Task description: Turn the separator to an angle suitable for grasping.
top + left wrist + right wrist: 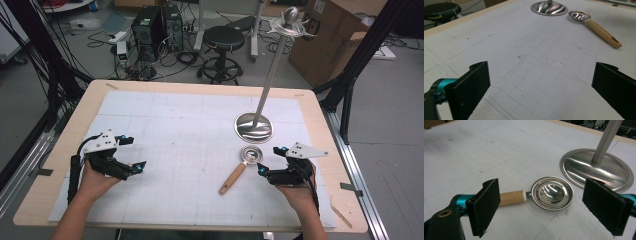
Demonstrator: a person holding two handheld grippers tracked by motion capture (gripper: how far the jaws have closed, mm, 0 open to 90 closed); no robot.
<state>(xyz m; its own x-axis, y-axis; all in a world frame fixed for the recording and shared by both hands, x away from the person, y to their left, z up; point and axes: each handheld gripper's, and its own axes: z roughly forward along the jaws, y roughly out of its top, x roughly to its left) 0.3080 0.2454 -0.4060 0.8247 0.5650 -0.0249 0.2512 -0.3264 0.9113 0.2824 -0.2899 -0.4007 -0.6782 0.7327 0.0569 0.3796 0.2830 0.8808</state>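
A metal scoop with a wooden handle (234, 176) lies flat on the white mat, its round bowl (250, 155) toward the stand. The same scoop (596, 26) appears far off in the left gripper view. A steel stand has a round base (254, 127) and a tall pole (270, 75) with hooks on top. My right gripper (271, 160) is open, just right of the scoop; its jaws straddle the bowl (552, 193) in the right gripper view. At the mat's left side my left gripper (134, 152) is open and holds nothing.
A white gridded mat (190, 135) covers the wooden table (60, 145). Behind the table stand a black stool (223, 42), computer boxes (152, 25) with cables, and a cardboard box (332, 35). Black frame posts flank both sides.
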